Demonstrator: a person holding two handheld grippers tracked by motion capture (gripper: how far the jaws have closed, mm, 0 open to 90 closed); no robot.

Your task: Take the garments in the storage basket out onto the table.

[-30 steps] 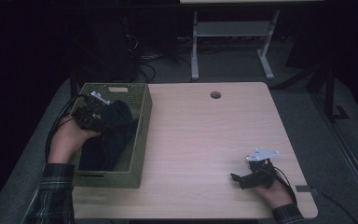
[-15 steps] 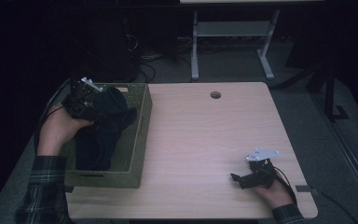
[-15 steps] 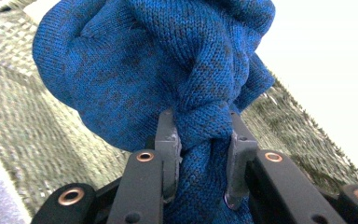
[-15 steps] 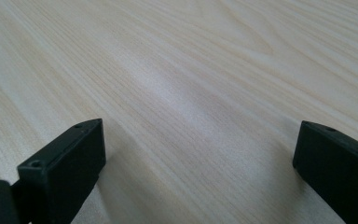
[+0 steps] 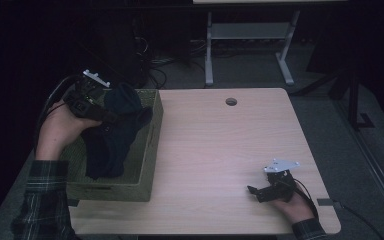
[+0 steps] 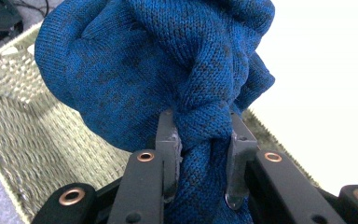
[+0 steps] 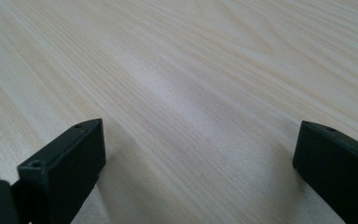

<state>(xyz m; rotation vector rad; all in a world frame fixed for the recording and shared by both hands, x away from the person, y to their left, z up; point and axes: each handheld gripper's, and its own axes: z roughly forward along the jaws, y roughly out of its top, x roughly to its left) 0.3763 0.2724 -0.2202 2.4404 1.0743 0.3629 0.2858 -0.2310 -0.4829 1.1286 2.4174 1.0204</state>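
Note:
A dark blue knitted garment (image 5: 115, 135) hangs half out of a woven basket (image 5: 150, 150) at the table's left side. My left gripper (image 5: 107, 117) is shut on a bunched fold of it, held above the basket. In the left gripper view the blue knit (image 6: 168, 70) is pinched between both pads, with the basket's weave (image 6: 32, 130) below. My right gripper (image 5: 252, 190) rests low at the table's front right. The right gripper view shows its jaws wide apart, gripper (image 7: 198, 154) open, with bare wood between them.
The light wooden table (image 5: 220, 145) has a round cable hole (image 5: 231, 102) near its far edge. Behind the table stands a metal frame (image 5: 250, 45) on a dark floor with cables. The basket's lower part still holds the garment's tail.
My left hand has risen with the garment, pulling more of it up out of the basket. The right hand has stayed where it was.

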